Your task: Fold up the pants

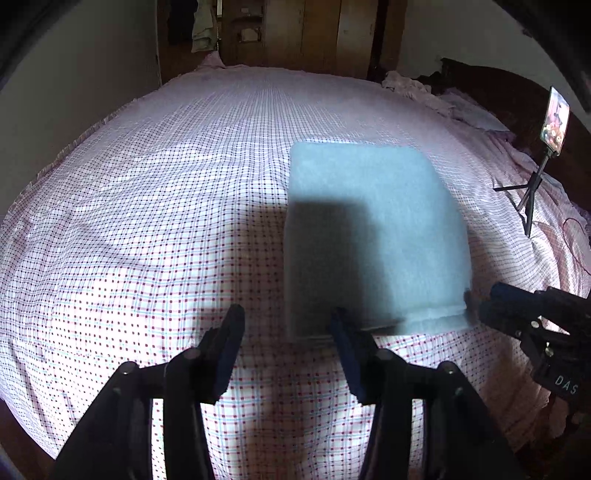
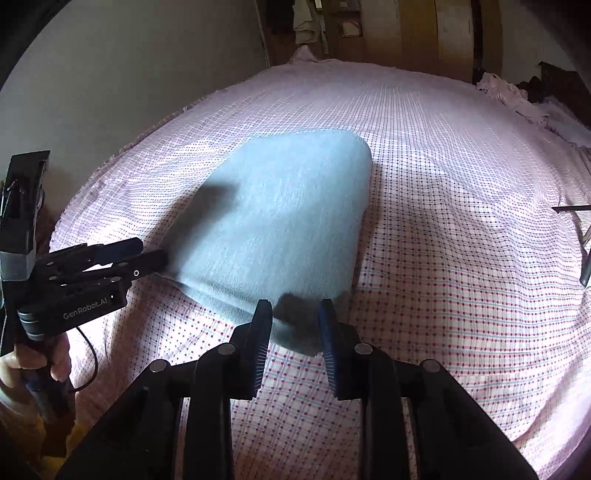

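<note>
The light blue-grey pants (image 1: pixel 373 236) lie folded into a flat rectangle on the checked bed sheet (image 1: pixel 166 206); they also show in the right wrist view (image 2: pixel 280 229). My left gripper (image 1: pixel 288 317) is open, its jaws wide apart at the pants' near left corner, holding nothing. It also shows in the right wrist view (image 2: pixel 147 254) at the pants' left edge. My right gripper (image 2: pixel 295 310) is open, its jaws astride the pants' near right corner. It also shows in the left wrist view (image 1: pixel 476 302) at the pants' right corner.
A phone on a small tripod (image 1: pixel 546 155) stands on the bed at the right. Crumpled pink bedding (image 1: pixel 417 88) lies at the far right by a dark headboard. A wooden wardrobe (image 1: pixel 306 33) stands behind the bed. A wall (image 2: pixel 129 74) runs along the left.
</note>
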{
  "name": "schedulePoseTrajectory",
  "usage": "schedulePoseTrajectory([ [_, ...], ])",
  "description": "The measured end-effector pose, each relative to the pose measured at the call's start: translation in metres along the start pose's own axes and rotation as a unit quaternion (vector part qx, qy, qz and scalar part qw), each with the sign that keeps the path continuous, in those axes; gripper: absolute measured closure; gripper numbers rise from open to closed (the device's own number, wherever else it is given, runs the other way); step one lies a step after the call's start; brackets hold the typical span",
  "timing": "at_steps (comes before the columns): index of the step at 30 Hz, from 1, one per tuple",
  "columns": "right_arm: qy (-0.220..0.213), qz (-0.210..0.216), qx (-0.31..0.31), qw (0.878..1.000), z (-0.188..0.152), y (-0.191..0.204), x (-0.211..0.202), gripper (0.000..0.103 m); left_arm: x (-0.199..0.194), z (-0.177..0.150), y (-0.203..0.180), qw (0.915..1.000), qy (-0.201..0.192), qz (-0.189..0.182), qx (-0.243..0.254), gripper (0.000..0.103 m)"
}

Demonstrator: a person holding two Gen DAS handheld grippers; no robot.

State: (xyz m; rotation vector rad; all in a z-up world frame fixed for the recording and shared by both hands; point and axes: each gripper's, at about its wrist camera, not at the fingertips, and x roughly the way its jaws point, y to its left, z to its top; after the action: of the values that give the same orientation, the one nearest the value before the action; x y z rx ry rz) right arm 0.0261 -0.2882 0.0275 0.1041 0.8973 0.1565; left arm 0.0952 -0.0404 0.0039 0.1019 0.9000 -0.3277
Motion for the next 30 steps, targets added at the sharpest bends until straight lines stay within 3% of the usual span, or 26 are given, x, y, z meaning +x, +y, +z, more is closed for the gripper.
schedulePoseTrajectory([
  [3,-0.007,-0.003,0.009,1.0,-0.008,-0.002,-0.011,0.066,-0.009,-0.006,-0.008,1.0,-0.001,-0.008,0.002,0.035],
  [5,-0.012,-0.002,0.015,1.0,-0.013,-0.003,-0.016,0.057,-0.013,-0.01,-0.014,1.0,-0.002,-0.008,0.004,0.02],
  [9,-0.02,-0.005,0.025,0.999,-0.017,-0.006,-0.025,0.048,-0.017,-0.017,-0.024,1.0,0.001,-0.003,0.002,0.012],
  [11,-0.026,-0.012,0.031,0.999,-0.02,-0.007,-0.029,0.037,-0.016,-0.019,-0.029,1.0,0.009,0.001,-0.004,0.008],
  [17,-0.026,-0.034,0.043,0.998,-0.028,-0.015,-0.029,0.028,-0.013,-0.026,-0.035,0.9996,0.009,0.021,-0.016,0.005],
  [30,0.017,-0.057,0.06,0.996,-0.041,-0.024,0.016,0.026,0.023,-0.045,-0.037,0.9974,0.044,0.053,-0.018,0.004],
])
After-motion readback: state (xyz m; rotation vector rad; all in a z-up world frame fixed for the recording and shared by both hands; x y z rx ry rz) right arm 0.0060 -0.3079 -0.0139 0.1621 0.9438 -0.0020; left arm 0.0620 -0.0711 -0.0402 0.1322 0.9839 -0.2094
